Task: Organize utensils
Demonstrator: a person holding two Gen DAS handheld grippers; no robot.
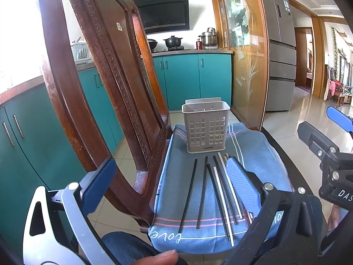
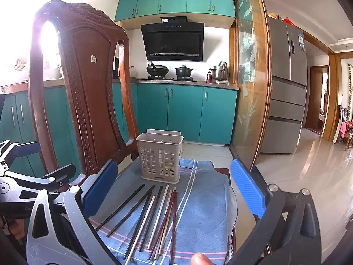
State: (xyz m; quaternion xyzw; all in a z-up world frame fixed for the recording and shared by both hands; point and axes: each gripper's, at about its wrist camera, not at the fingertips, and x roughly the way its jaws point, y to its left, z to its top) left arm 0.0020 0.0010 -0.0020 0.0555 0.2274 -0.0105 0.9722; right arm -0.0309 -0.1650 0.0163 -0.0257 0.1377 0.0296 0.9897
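Several chopsticks lie side by side on a blue cloth (image 1: 260,154) spread over a chair seat: black chopsticks (image 1: 188,194), white chopsticks (image 1: 222,201) and, in the right wrist view, dark red chopsticks (image 2: 173,216). A grey perforated utensil holder (image 1: 206,128) (image 2: 160,156) stands upright and empty just beyond their far ends. My left gripper (image 1: 171,187) hovers open over the chopsticks' near half. My right gripper (image 2: 175,190) is also open above them, holding nothing. Each gripper shows at the edge of the other's view.
The carved wooden chair back (image 1: 106,88) (image 2: 88,88) rises close on the left. Teal kitchen cabinets (image 2: 185,114), a stove with pots and a glass partition (image 2: 249,88) lie beyond. Tiled floor opens to the right. A thumb (image 2: 200,259) shows at the bottom edge.
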